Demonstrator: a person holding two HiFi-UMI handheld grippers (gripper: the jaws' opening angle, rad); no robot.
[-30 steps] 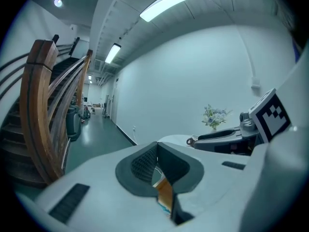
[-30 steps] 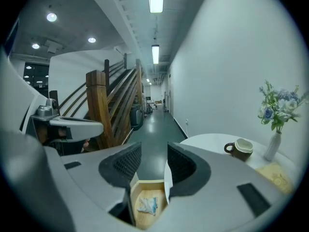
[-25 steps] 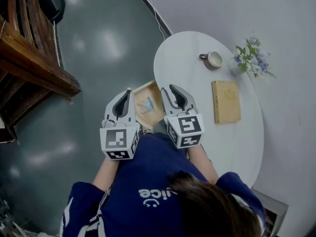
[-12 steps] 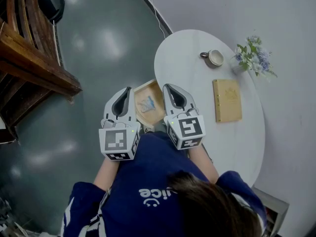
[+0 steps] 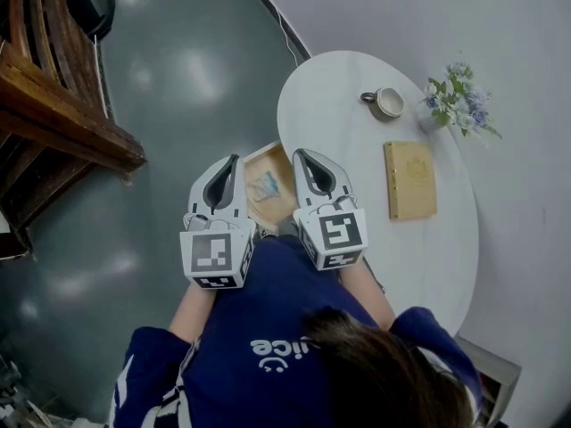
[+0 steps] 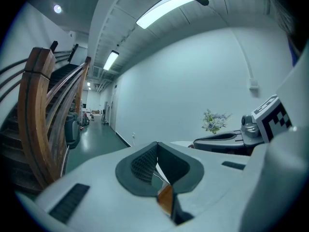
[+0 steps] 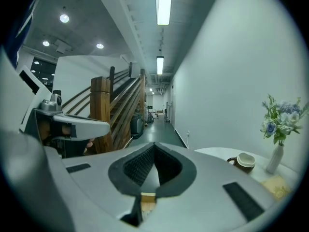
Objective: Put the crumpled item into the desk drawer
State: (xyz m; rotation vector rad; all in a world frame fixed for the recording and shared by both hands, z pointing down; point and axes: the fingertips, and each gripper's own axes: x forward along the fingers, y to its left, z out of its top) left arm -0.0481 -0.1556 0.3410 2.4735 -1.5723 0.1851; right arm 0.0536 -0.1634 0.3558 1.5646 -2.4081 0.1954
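The wooden desk drawer (image 5: pixel 284 205) stands open at the near-left edge of the round white table (image 5: pixel 357 150). A crumpled pale blue-white item (image 5: pixel 265 187) lies inside it. Over the drawer's left edge my left gripper (image 5: pixel 234 160) is held with its jaws shut and empty. My right gripper (image 5: pixel 297 153) hovers over the drawer's right edge, jaws likewise shut on nothing. In the left gripper view the left gripper (image 6: pixel 156 144) points level into the room, pads together. The right gripper (image 7: pixel 154 144) looks the same in its own view. A sliver of drawer wood (image 7: pixel 147 200) shows below the jaws.
On the table are a mug (image 5: pixel 386 105), a small vase of blue flowers (image 5: pixel 455 105) and a tan book (image 5: pixel 409 180). A dark wooden staircase (image 5: pixel 53 105) stands at the left across grey floor (image 5: pixel 187 69). The person's blue sleeves fill the bottom of the head view.
The right gripper's jaws, spread apart a second ago, have come together with nothing in them. Both grippers drifted slightly; the crumpled item stays in the drawer.
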